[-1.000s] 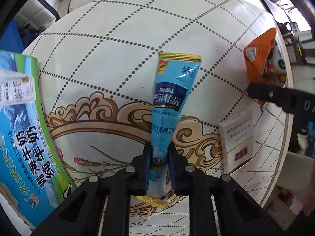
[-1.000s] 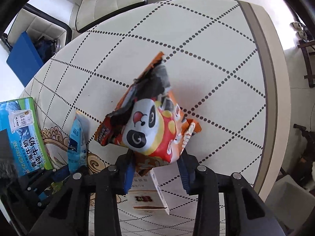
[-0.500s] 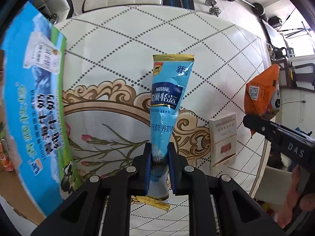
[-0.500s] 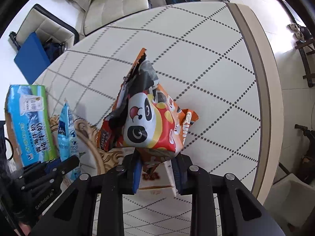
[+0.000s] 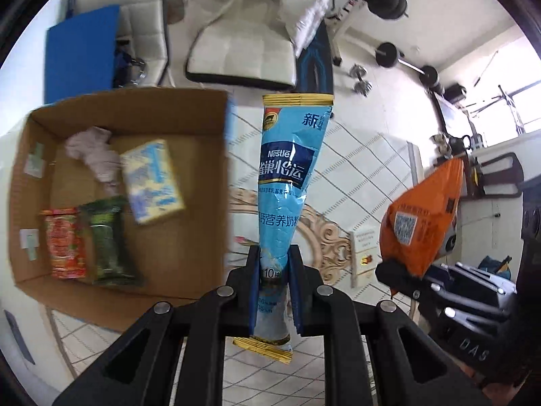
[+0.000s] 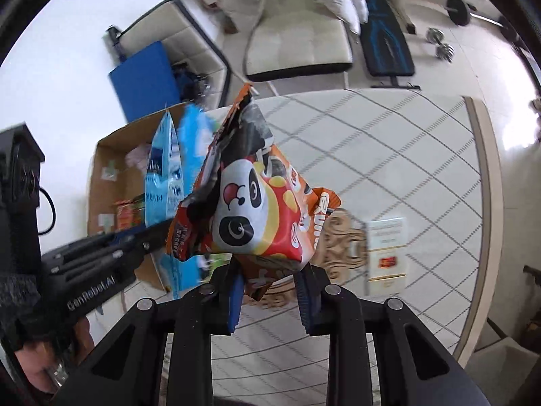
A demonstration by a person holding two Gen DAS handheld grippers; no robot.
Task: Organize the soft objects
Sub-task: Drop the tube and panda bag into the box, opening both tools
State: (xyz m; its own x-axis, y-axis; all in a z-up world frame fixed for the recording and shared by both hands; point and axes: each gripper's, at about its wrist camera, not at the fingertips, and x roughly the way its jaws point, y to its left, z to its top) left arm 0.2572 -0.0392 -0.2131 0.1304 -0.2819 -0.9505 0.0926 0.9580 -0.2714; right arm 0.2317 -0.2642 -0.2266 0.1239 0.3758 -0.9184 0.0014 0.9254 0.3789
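Left hand-held gripper (image 5: 274, 284) clamps blue sachet (image 5: 287, 176), right hand-held gripper (image 6: 270, 291) clamps panda snack bag (image 6: 257, 209); box (image 5: 203, 108) left of both, part-filled, awaits them.

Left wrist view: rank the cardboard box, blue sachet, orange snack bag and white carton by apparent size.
1. cardboard box
2. blue sachet, though its closeness to the camera inflates it
3. orange snack bag
4. white carton, farther away on the table

White chair (image 5: 240, 54), dumbbells (image 5: 361, 79), weight bench (image 6: 385, 47)
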